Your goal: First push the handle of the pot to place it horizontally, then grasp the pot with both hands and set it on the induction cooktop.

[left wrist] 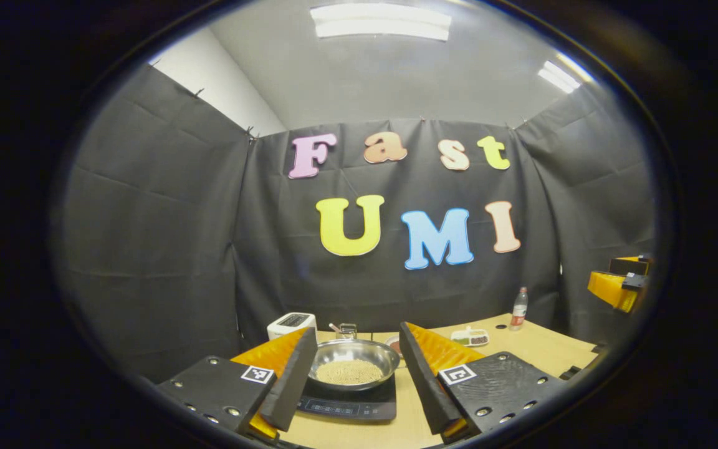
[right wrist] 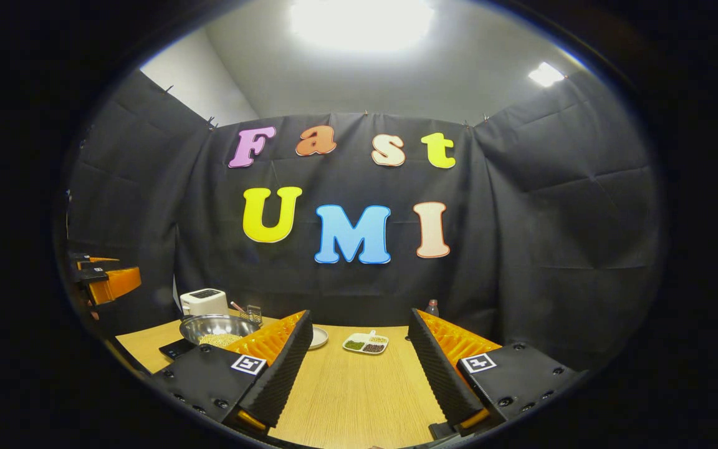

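Two claws are hovering above a wooden desk (right wrist: 359,393), each spread wide and gripping nothing. In the left gripper view, the left claw (left wrist: 353,380) is framing the pot (left wrist: 353,362), a shiny steel pan holding pale grains, which is sitting on the induction cooktop (left wrist: 349,405) at 6 o'clock. Neither finger is touching the pot. A white toaster (left wrist: 291,323) is standing behind the pot at 10 o'clock from it, a small wire rack (left wrist: 346,330) is standing at its 12 o'clock, and a divided dish (left wrist: 471,337) and a bottle (left wrist: 519,308) are lying farther off at 2 o'clock. The right claw (left wrist: 621,284) is showing at the 3 o'clock edge of this view, well apart from the pot.

In the right gripper view, the right claw (right wrist: 356,368) is pointing over bare desk toward the divided dish at 12 o'clock, with a small plate (right wrist: 318,337) just beside its left finger. The pot is sitting at 9 o'clock, and the left claw is hanging at the far 9 o'clock edge.
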